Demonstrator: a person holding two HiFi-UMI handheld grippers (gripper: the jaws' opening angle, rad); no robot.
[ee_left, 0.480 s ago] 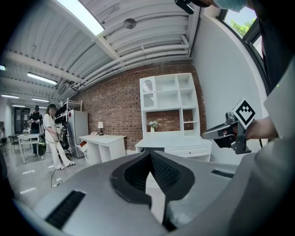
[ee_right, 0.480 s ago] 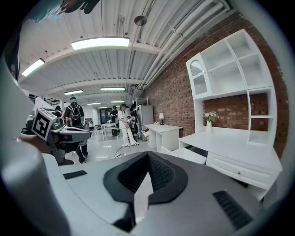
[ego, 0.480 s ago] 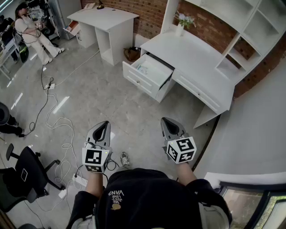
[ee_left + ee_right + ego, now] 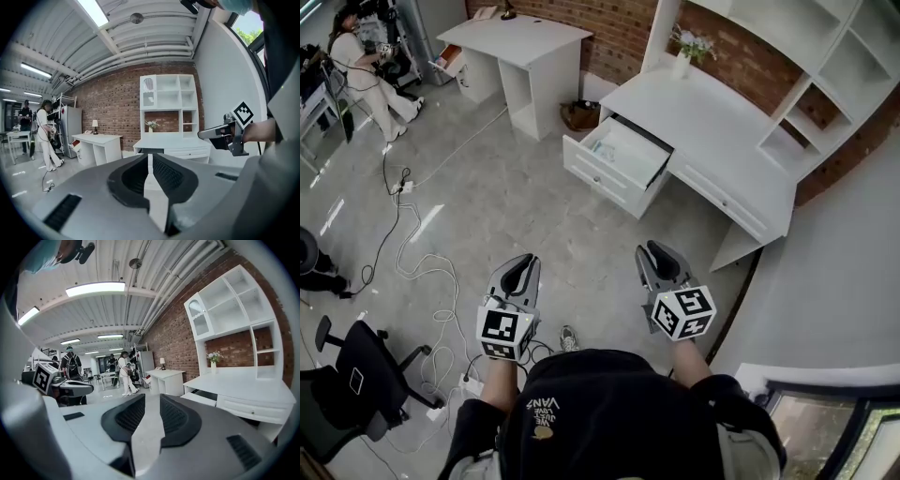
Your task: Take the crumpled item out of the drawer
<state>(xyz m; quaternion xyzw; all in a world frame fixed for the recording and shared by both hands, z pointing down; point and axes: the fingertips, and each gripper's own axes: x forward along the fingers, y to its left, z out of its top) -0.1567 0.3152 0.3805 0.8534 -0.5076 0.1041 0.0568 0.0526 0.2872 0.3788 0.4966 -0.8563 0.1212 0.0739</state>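
Observation:
The white desk's drawer (image 4: 623, 167) stands pulled open, well ahead of me across the floor. A pale crumpled item (image 4: 602, 147) lies in its far left part. Both grippers hover over the grey floor, far short of the drawer. My left gripper (image 4: 518, 267) is shut and holds nothing; in the left gripper view its jaws (image 4: 150, 157) point at the desk (image 4: 178, 149). My right gripper (image 4: 659, 255) is open with an empty gap, and in the right gripper view (image 4: 152, 397) the drawer (image 4: 202, 397) lies ahead to the right.
A second white desk (image 4: 520, 47) stands at the back left, with a basket (image 4: 577, 114) beside it. Cables (image 4: 412, 244) trail over the floor on the left, near a black chair (image 4: 361, 375). A person (image 4: 366, 70) is at the far left. A shelf unit (image 4: 825, 56) tops the desk.
The view has shifted slightly, so the desk and drawer sit a little further right. Both grippers stay side by side in much the same place.

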